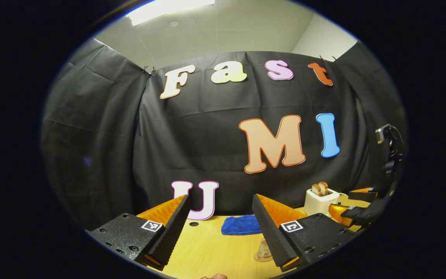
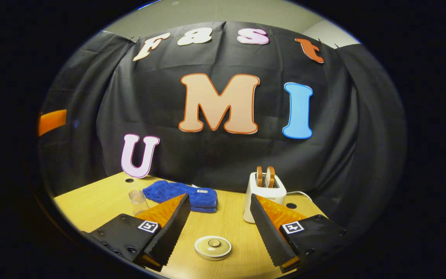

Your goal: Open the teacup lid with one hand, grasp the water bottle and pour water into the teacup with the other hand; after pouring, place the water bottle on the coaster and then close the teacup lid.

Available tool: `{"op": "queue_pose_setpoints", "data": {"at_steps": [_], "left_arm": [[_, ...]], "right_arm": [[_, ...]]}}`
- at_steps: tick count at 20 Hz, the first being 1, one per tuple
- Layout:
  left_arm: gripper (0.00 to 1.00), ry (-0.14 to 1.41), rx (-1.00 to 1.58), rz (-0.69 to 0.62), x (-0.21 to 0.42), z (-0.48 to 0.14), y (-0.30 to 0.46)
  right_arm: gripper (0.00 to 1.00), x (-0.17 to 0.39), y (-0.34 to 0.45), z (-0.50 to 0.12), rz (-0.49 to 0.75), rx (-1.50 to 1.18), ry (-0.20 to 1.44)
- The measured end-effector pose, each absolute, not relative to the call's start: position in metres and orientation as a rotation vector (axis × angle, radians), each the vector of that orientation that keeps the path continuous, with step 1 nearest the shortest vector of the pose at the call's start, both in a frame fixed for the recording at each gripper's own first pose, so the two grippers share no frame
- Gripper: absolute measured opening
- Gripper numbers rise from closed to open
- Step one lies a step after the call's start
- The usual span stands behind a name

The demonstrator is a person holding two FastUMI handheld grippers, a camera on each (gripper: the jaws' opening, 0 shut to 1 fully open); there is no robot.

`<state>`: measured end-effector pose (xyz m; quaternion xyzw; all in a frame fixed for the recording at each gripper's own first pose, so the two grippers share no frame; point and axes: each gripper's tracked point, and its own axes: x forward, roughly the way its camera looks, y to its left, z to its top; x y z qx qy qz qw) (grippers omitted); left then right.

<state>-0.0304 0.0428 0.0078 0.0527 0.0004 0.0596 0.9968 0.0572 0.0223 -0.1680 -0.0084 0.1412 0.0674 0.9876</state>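
Between spread fingers, lidded teacup [image 2: 212, 247], apparently upright, bottle [image 2: 138, 201] upright

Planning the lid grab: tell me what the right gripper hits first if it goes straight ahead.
Probably the lidded teacup, low between the open right gripper's fingers; if it passes above, the wall behind. Depth is unclear.

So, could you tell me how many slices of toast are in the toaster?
2: both slices stand upright side by side in the slots of the white toaster, at the back of the table by the wall.
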Motion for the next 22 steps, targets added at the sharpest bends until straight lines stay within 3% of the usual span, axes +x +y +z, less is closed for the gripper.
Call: {"op": "queue_pose_setpoints", "data": {"at_steps": [1,3,4,9,10,12,22], "left_arm": [[0.95,0.002,0.108,0.125,-0.032,0.008,0.045],[0.92,0.005,0.113,0.138,-0.033,0.008,0.050],[0.92,0.007,0.117,0.145,-0.035,0.008,0.052],[0.94,0.015,0.127,0.166,-0.039,0.007,0.056],[0.94,0.016,0.131,0.172,-0.039,0.007,0.058],[0.99,0.020,0.136,0.178,-0.040,0.006,0.059],[0.96,0.035,0.129,0.207,-0.041,0.001,0.065]], "right_arm": [[0.99,0.058,0.023,-0.179,0.140,-0.017,0.309],[0.95,0.058,0.025,-0.201,0.152,-0.022,0.365],[1.00,0.060,0.026,-0.209,0.155,-0.031,0.378],[1.00,0.062,0.030,-0.249,0.183,-0.090,0.441],[0.95,0.062,0.031,-0.257,0.186,-0.096,0.452],[0.95,0.063,0.030,-0.269,0.187,-0.103,0.476],[1.00,0.061,0.032,-0.321,0.205,-0.116,0.605]]}}
